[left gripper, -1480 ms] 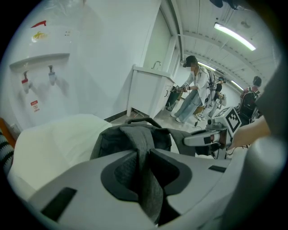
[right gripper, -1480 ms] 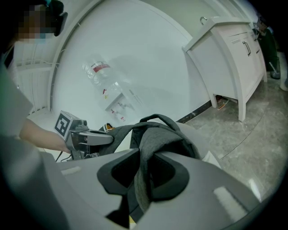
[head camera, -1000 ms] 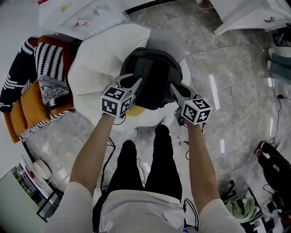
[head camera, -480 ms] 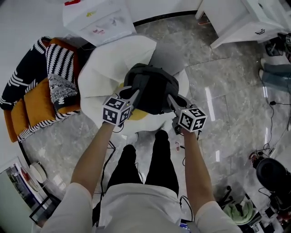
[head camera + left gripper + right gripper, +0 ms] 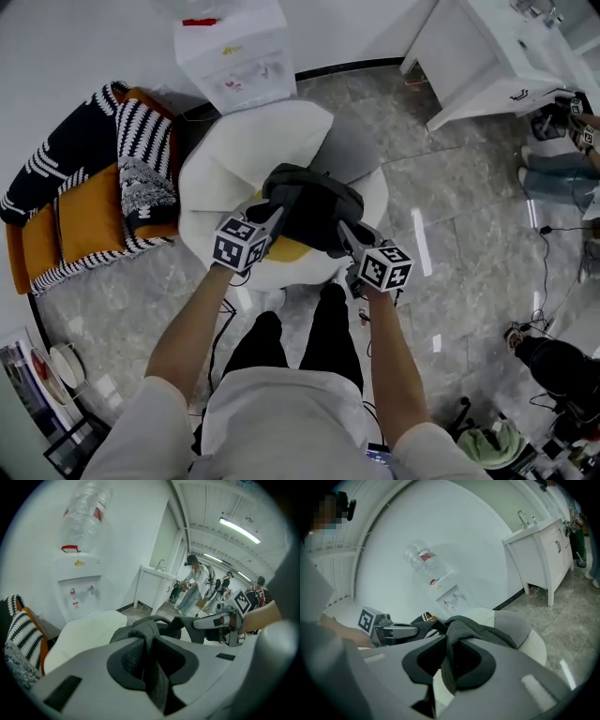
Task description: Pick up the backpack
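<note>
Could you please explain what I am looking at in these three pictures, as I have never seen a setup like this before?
There is no robot here: a person holds a two-jaw gripper in each hand. The head view comes from a camera on the person's head, looking down; the other two come from cameras riding on each gripper, looking along its jaws. The left gripper and right gripper each have their jaws pinched on a fold of the dark grey fabric backpack, over a white rounded cushioned seat on the grey marble floor.
</note>
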`<state>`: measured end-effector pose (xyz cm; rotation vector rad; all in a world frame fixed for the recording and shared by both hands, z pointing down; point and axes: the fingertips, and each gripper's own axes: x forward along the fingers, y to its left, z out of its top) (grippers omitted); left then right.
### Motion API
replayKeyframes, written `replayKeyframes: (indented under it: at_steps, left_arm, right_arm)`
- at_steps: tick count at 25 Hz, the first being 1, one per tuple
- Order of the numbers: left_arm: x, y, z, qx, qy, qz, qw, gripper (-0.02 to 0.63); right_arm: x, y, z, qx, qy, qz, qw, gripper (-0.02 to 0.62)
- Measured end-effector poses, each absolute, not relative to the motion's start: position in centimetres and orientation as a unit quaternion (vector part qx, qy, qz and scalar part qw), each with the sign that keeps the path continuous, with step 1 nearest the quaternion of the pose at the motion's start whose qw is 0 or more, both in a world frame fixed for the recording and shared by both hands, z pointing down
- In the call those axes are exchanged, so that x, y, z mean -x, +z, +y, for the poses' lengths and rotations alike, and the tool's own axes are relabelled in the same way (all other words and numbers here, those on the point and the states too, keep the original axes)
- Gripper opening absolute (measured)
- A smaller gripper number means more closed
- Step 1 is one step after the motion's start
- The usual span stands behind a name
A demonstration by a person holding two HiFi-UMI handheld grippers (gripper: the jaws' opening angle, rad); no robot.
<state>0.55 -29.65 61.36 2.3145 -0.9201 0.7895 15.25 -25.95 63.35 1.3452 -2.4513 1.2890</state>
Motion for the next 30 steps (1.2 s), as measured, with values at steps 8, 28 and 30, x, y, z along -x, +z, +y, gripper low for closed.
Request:
replayKeyframes:
  at_steps: [8,28,30]
  left_arm:
    - [3.4,58.5,-27.8,-0.871,0.267,-0.327,0.251,0.046]
    - [8.6,46.0,-22.8,-0.92,0.179,-0.285,0.201,0.046]
    - [8.6,44.7,-22.2,-0.921,0.169,-0.287,0.202,0.048]
  right_arm:
    - [-11.7,60.0,-24.5,-0.445,0.393,-0.805,0.022,0.052]
    - [-6.7,47.5,-18.9,-0.46,0.335,-0.822,-0.004,0.055]
    - [-6.6,46.2,-18.2,-0.454,0.332,-0.827,-0.007,0.055]
